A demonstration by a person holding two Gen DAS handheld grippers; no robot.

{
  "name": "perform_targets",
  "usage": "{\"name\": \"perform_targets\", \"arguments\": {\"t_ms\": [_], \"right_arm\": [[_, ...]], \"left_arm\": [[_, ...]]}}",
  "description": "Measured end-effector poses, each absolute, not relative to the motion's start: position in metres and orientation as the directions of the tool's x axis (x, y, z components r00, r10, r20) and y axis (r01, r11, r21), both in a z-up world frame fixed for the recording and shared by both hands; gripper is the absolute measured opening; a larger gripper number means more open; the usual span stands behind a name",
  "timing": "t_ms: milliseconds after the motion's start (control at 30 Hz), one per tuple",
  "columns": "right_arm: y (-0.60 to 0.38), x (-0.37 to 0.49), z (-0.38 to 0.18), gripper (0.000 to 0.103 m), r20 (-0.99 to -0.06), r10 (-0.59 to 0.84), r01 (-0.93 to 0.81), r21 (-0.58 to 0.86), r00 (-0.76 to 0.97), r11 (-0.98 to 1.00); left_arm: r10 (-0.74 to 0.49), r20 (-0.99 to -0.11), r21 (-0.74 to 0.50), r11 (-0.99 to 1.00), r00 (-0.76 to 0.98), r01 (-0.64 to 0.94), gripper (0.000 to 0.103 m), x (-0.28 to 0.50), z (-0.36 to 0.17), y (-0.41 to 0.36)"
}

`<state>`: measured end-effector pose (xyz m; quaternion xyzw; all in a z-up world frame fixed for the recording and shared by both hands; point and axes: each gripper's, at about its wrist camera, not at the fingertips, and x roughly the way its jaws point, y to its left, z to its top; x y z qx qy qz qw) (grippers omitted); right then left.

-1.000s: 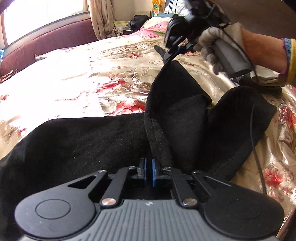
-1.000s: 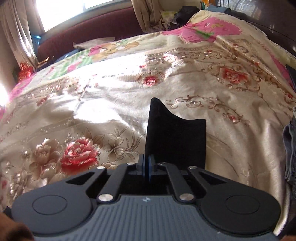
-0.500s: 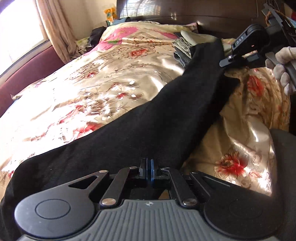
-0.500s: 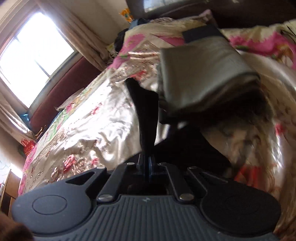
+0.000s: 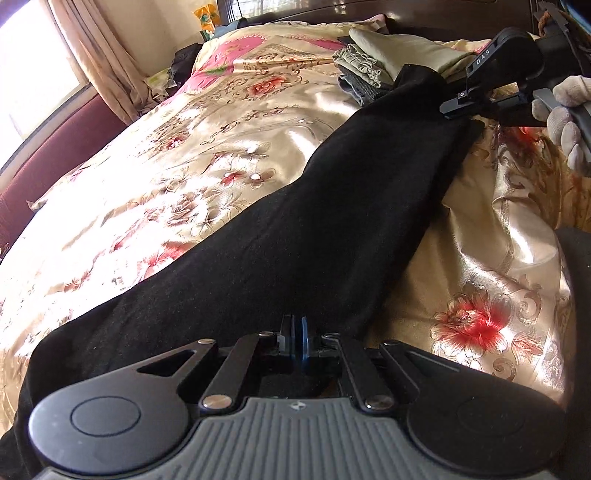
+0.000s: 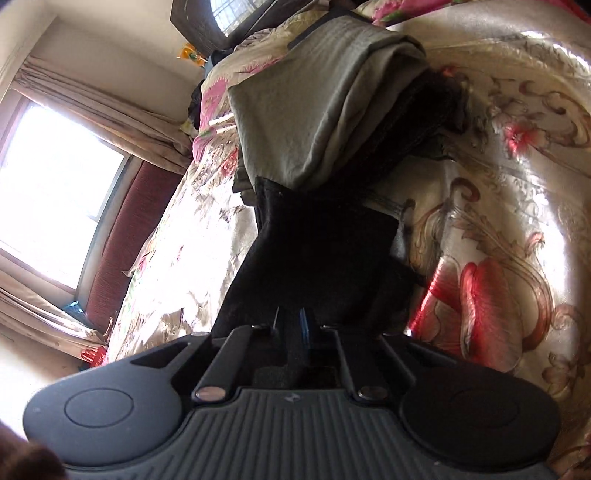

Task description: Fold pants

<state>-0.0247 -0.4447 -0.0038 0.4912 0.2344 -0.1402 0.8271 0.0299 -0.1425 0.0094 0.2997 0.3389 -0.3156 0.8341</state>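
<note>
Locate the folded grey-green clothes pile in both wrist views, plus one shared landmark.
Left wrist: the folded grey-green clothes pile sits upper right of centre on the bedspread, just left of the far end of the black pants.
Right wrist: the pile fills the upper centre, right behind the pants end pinched in the right claw.
Shared landmark: the curtained window, at the left edge in both.

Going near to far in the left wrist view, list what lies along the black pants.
Left claw shut on the near end of the black pants → right claw shut on their far end → stack of folded clothes → dark headboard.
</note>
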Motion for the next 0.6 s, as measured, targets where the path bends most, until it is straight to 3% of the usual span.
{"name": "perform_targets", "arguments": {"t_ms": [133,433,600], "right_arm": [[-0.441,-0.046,0.004,0.001,-0.476,-0.011,0.423,0.770,0.879,0.478],[-0.450,-0.057,-0.022,0.008,-0.523,-0.017,0.493,0.792,0.852,0.359],[-0.459,-0.038,-0.028,0.014,-0.551,-0.044,0.529,0.771,0.833,0.354]], "left_arm": [[-0.328,-0.750,0.301,0.604,0.574,0.738,0.020,0.023,0.012,-0.137],[-0.353,-0.739,0.281,0.612,0.574,0.739,0.020,0.022,0.015,-0.142],[-0.364,-0.729,0.303,0.587,0.579,0.751,0.027,0.021,0.015,-0.155]]}}
